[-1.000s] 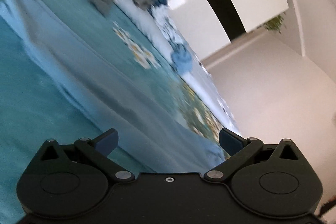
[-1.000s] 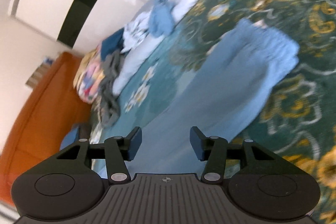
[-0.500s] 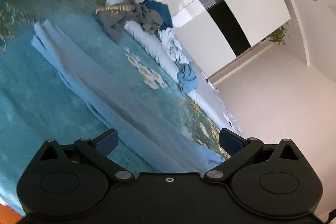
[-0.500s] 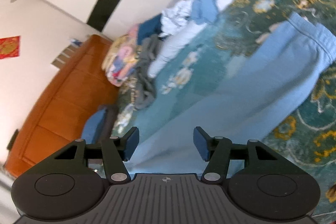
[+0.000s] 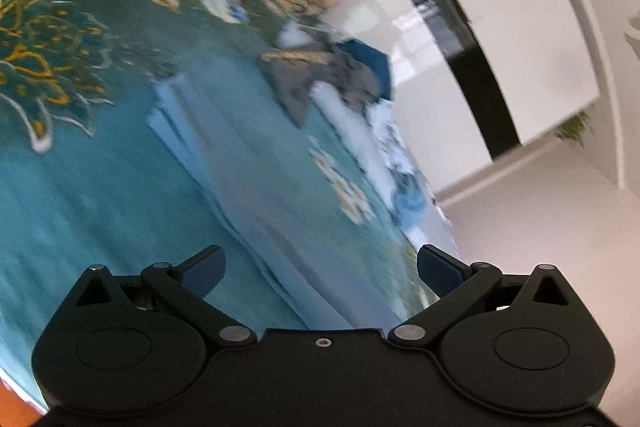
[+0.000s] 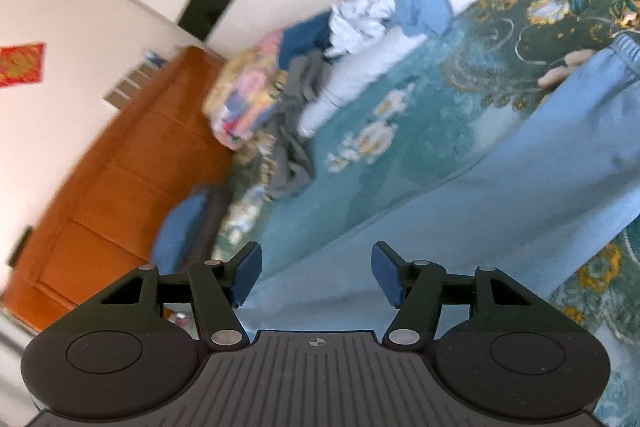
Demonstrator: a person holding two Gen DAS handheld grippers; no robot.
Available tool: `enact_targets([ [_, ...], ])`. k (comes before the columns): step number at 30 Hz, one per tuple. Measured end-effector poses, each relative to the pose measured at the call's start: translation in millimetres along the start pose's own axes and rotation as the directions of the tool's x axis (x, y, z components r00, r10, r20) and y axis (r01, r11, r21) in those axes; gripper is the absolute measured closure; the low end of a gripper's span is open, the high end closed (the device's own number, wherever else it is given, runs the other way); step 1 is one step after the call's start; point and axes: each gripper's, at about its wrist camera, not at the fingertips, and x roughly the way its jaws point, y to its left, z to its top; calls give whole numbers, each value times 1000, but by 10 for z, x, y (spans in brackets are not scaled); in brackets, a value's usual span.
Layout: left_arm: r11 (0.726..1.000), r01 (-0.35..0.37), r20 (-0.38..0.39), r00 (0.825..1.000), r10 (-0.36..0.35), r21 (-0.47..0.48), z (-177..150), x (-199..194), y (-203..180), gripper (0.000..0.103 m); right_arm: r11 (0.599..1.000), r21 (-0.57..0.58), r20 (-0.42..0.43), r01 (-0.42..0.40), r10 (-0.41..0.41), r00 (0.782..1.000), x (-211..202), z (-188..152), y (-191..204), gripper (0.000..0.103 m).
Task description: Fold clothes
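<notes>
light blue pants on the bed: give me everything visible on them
The light blue pants look like soft knit sweatpants, laid out long and flat on the teal floral bedspread. The gathered elastic waistband shows at the far end in the right wrist view; the left wrist view shows the leg ends, layered one on the other. The cloth looks smooth, though the frames are blurred. Both grippers are above it with nothing between their fingers.

Light-blue trousers (image 5: 256, 163) (image 6: 500, 195) lie stretched flat on the patterned teal bedspread (image 5: 80, 187) — legs together.
</notes>
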Motion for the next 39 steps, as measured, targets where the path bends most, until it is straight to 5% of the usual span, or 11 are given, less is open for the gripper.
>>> enact_targets([
  [11, 979, -203, 62, 977, 204, -33, 568, 391, 450, 2, 993, -58, -136, 103, -110, 985, 771, 133, -242, 44],
  [17, 970, -233, 103, 966, 238, -62, 797, 538, 594, 5, 987, -88, -163, 133, -146, 976, 1016, 220, -336, 44],
  [21, 975, -222, 119, 968, 222, -11, 861, 649, 505, 22, 990, -64, -164, 125, -134, 977, 1005, 217, -440, 44],
  [23, 972, -236, 106, 967, 233, 13, 873, 729, 453, 42, 991, -53, -168, 126, -133, 977, 969, 194, -486, 44],
  [26, 965, -260, 91, 963, 255, 44, 881, 846, 374, 91, 991, -37, -163, 126, -130, 978, 904, 190, -537, 44],
  [27, 967, -250, 96, 965, 245, 45, 858, 851, 341, 101, 992, -32, -160, 126, -129, 979, 882, 191, -552, 44],
  [33, 989, -43, 19, 999, 41, 143, 545, 1015, -62, 101, 992, -2, -152, 128, -127, 980, 804, 189, -640, 44],
  [38, 962, 74, -156, 987, -33, 263, 146, 1336, -422, 97, 991, 15, -157, 132, -128, 979, 799, 160, -686, 44],
  [39, 958, 81, -179, 983, -32, 275, 85, 1370, -447, 88, 991, 15, -158, 131, -127, 979, 797, 158, -687, 44],
])
